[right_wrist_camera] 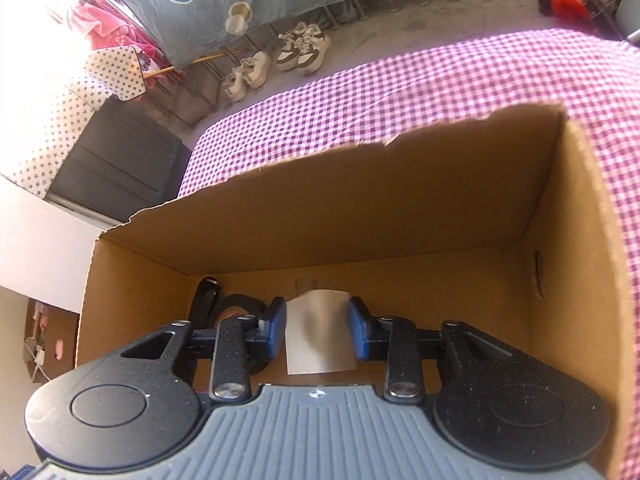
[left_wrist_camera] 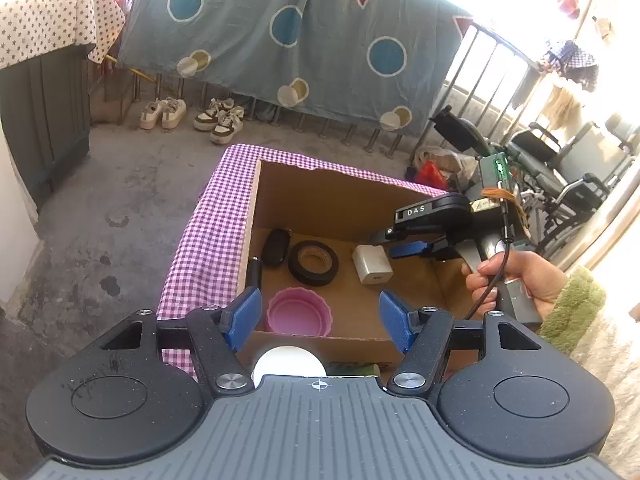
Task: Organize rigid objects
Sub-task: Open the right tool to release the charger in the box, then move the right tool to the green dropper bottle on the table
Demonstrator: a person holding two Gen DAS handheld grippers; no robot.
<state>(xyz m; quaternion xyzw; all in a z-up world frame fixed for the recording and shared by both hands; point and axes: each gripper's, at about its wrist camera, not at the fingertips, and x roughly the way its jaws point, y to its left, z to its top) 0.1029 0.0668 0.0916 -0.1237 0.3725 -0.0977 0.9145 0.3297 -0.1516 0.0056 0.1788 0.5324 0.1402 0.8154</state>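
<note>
At the centre right of the left wrist view, the small white rectangular plastic block (left_wrist_camera: 372, 265) lies on the floor of the open brown cardboard box (left_wrist_camera: 340, 196), just left of the right gripper (left_wrist_camera: 386, 245), which reaches in from the right. In the right wrist view the block (right_wrist_camera: 320, 332) sits between the blue pads at middling width, its long axis running up the frame along the fingers. It looks let go rather than squeezed, though blur hides the contact.

The left gripper (left_wrist_camera: 320, 316) stands wide and empty over the near wall, above a pink round ridged plastic lid (left_wrist_camera: 299, 310). A white round object (left_wrist_camera: 290, 362) lies outside the box, directly beneath those jaws, so the left hand is nearer.
</note>
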